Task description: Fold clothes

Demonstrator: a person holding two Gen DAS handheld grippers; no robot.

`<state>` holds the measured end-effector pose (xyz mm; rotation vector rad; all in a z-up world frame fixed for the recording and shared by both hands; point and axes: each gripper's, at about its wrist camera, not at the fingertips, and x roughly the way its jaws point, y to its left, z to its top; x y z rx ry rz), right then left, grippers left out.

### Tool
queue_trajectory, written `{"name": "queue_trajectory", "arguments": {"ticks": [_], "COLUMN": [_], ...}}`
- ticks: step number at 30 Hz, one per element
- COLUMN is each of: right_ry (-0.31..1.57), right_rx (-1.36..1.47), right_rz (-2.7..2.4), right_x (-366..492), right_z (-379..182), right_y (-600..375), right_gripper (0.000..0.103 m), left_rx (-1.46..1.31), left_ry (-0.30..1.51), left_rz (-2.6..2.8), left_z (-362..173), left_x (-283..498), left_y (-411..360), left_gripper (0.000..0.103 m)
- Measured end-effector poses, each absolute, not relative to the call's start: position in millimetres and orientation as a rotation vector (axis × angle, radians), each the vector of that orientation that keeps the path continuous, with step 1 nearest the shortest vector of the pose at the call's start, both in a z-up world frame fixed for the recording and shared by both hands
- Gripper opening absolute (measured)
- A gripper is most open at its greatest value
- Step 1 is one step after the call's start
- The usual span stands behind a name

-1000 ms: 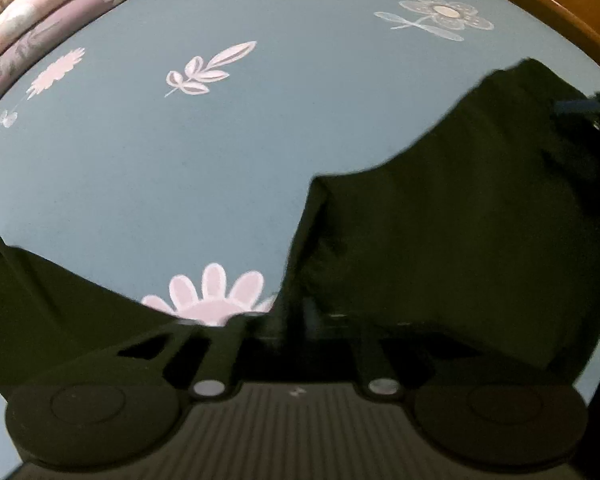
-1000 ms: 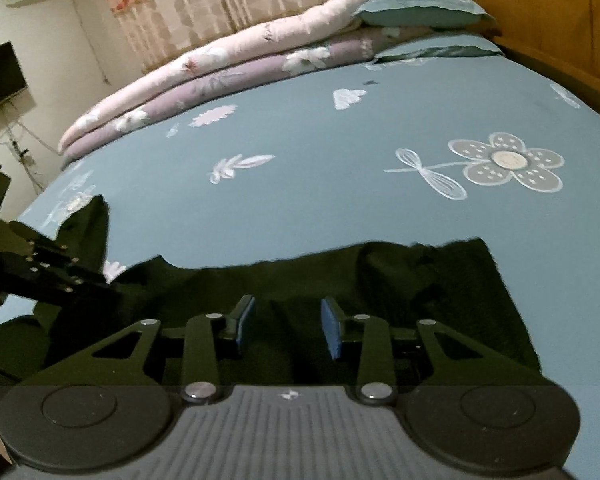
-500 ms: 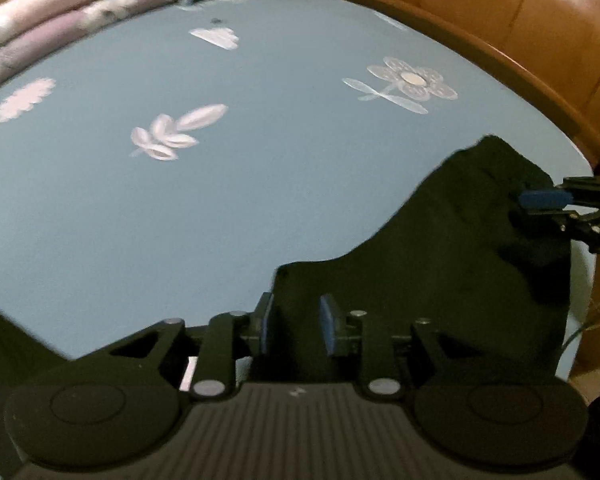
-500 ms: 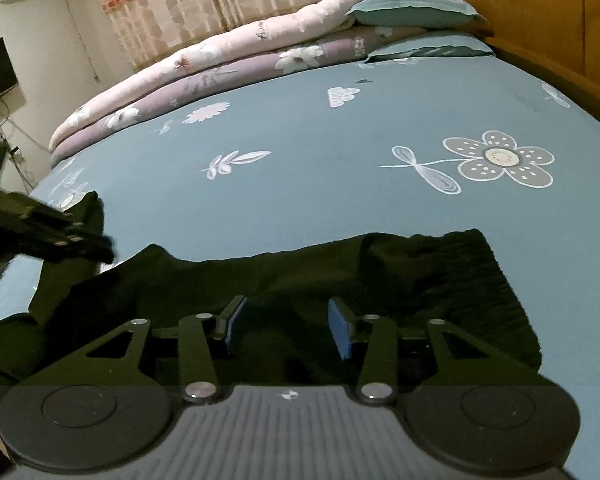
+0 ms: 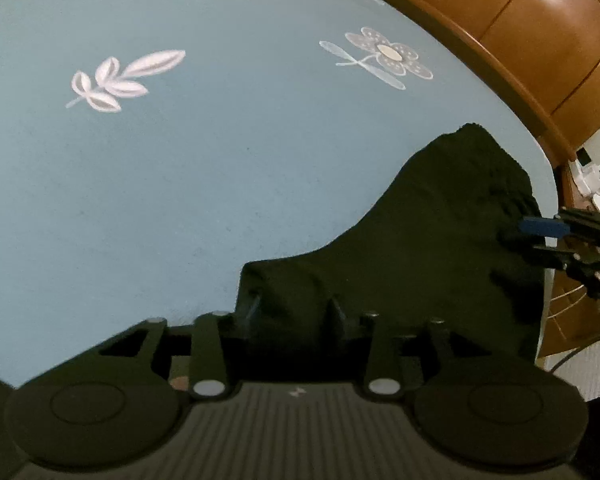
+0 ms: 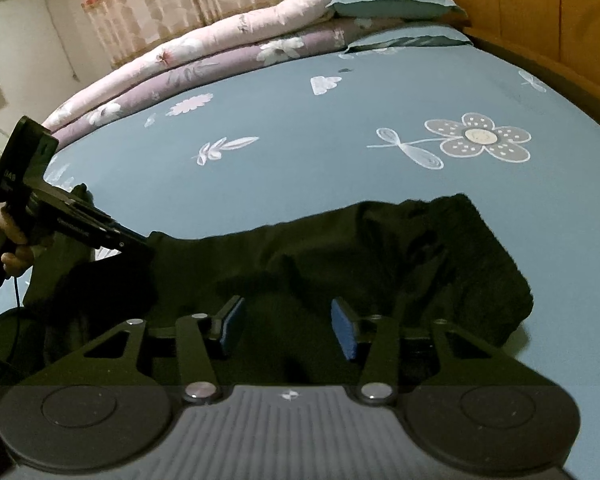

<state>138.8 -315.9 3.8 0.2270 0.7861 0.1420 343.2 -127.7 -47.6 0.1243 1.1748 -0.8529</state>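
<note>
Black garment (image 6: 340, 256), soft, matte and rumpled, lies on the blue flower-printed sheet (image 6: 300, 128) at 6 o'clock, under my right gripper (image 6: 288, 326), its blue-padded jaws spread and empty, while my left gripper (image 5: 294, 310) also stands spread at its near edge.

Home bedroom, floral blue bedsheet (image 6: 300, 152), stacked quilts (image 6: 220, 56), pillows (image 6: 396, 4), curtains (image 6: 148, 4)

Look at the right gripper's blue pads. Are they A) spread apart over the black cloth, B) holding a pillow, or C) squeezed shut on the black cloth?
A: the right gripper has its blue pads spread wide apart, with the black garment lying loose under them.
</note>
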Motion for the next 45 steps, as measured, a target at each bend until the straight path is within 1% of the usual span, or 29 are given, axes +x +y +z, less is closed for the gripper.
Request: {"name": "queue_trajectory", "arguments": {"ticks": [1,2,3,5,9,11,15,17,18,22,25,26,27,30,32,33,34,36,37,41,45], "right_ry": [0.788,0.789,0.79,0.79,0.793,0.793,0.793,0.794,0.793,0.79,0.765,0.757,0.766,0.82,0.834,0.838,0.842,0.834,0.81,0.748,0.796], "right_rx": [0.224,0.222,0.221,0.219,0.21,0.21,0.201,0.185,0.176,0.145,0.113,0.102,0.097,0.097,0.125,0.143,0.162,0.181,0.169,0.139,0.101], "right_rz": [0.143,0.145,0.149,0.155,0.163,0.168,0.18,0.19,0.195,0.211,0.222,0.224,0.207,0.115,0.091,0.084,0.077,0.074,0.098,0.206,0.242], "right_x": [139,139,140,141,142,142,143,145,145,150,150,151,152,158,160,160,161,163,166,189,212], "right_z": [4,4,4,5,5,5,4,4,3,1,5,6,4,-8,-10,-10,-10,-7,-1,12,-3], "right_y": [-314,-311,-309,-306,-303,-303,-304,-303,-302,-301,-303,-305,-311,-334,-346,-353,-359,-366,-362,-340,-322], "right_gripper": [0.053,0.053,0.053,0.054,0.057,0.057,0.058,0.058,0.058,0.058,0.058,0.058,0.058,0.063,0.056,0.054,0.055,0.057,0.057,0.057,0.057], "left_rx": [0.108,0.076,0.036,-0.053,-0.058,-0.091,-0.056,-0.026,-0.007,0.139,0.168,0.174,0.183,0.244,0.25,0.253,0.255,0.26,0.263,0.274,0.253], "left_ry": [1.178,1.173,1.16,1.138,1.083,1.062,0.987,0.969,0.977,1.001,1.074,1.066,1.041,1.053,1.056,1.057,1.058,1.061,1.062,1.067,1.086], "left_rz": [-0.856,-0.848,-0.823,-0.786,-0.694,-0.663,-0.699,-0.762,-0.783,-0.779,-0.682,-0.661,-0.651,-0.612,-0.621,-0.626,-0.631,-0.641,-0.646,-0.666,-0.664], "left_z": [-50,-52,-51,-50,-45,-36,-4,8,9,-11,-36,-40,-39,-35,-35,-35,-35,-35,-35,-36,-43], "left_x": [346,349,353,360,362,361,340,322,316,293,290,287,282,270,266,264,262,258,256,249,240], "left_y": [-128,-127,-124,-116,-106,-97,-99,-108,-112,-144,-151,-151,-150,-154,-160,-162,-165,-171,-173,-184,-185], "left_gripper": [0.032,0.013,0.005,0.006,0.007,0.007,0.008,0.017,0.019,0.02,0.019,0.021,0.022,0.022,0.023,0.023,0.024,0.031,0.034,0.034,0.034]}}
